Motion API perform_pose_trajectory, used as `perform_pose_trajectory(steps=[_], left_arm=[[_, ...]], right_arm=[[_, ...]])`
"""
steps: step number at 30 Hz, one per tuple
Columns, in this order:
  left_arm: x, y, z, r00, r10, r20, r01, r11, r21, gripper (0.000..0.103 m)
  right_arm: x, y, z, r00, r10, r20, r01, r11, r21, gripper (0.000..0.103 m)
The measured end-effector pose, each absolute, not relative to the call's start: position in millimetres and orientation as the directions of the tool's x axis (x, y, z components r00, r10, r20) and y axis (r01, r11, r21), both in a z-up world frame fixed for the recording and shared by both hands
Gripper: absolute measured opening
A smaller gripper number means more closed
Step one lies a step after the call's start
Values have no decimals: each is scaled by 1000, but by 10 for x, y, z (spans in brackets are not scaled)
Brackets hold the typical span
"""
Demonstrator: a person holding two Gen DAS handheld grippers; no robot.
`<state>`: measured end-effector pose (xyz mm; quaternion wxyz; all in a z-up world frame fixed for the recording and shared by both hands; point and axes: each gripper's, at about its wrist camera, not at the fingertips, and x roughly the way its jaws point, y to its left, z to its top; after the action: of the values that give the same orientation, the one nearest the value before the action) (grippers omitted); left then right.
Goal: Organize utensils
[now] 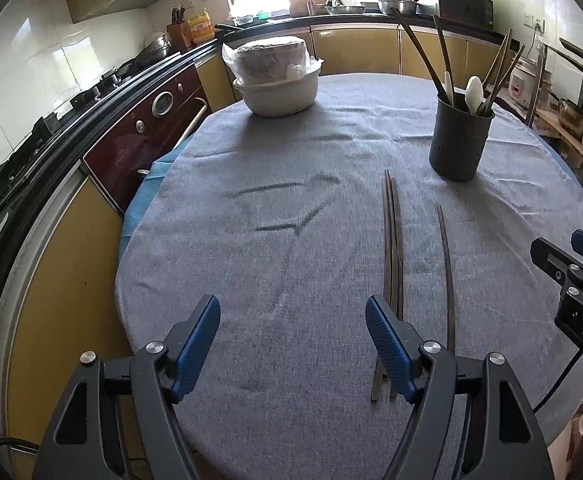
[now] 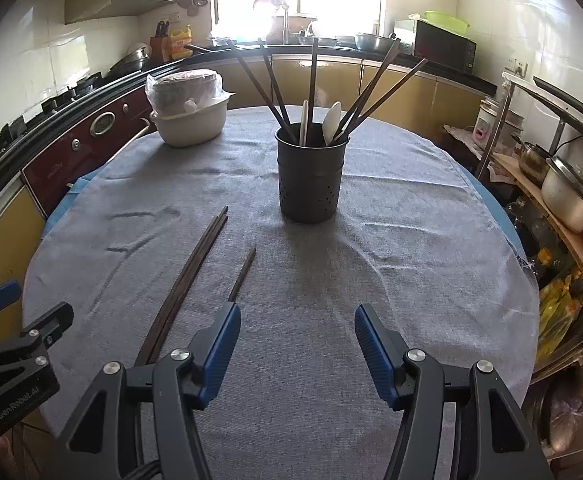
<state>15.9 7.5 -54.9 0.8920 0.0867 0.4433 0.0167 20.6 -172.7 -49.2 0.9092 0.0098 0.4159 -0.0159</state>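
Three dark wooden chopsticks are lying on the grey tablecloth [image 2: 371, 280]: a touching pair [image 2: 189, 276] and a single chopstick [image 2: 243, 272] beside it, short of the black utensil holder [image 2: 311, 176]. The left gripper [image 1: 291, 344] and right gripper [image 2: 295, 348] are both hovering spread wide, holding nothing. The sticks look light, stiff and thin, so pinching mid-length seems safest.
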Motion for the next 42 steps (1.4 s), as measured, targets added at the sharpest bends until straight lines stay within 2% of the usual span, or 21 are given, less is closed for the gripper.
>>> perform_pose_trajectory(steps=[9,26,34,42], left_arm=[[189,110,-543,600,116,-792,39,984,173,76],[92,119,-433,632,88,-770,51,987,155,76],[47,66,-362,645,125,-754,30,982,188,76],[-17,94,-163,666,88,-741,20,990,136,76]], right_arm=[[215,-1686,-481,648,-20,-761,24,1000,-6,63],[174,-1806,-382,667,17,-745,50,996,68,63],[23,-1874,-243,736,-5,-677,68,995,67,63],[-80,-1956,-21,789,-46,-613,96,994,49,63]])
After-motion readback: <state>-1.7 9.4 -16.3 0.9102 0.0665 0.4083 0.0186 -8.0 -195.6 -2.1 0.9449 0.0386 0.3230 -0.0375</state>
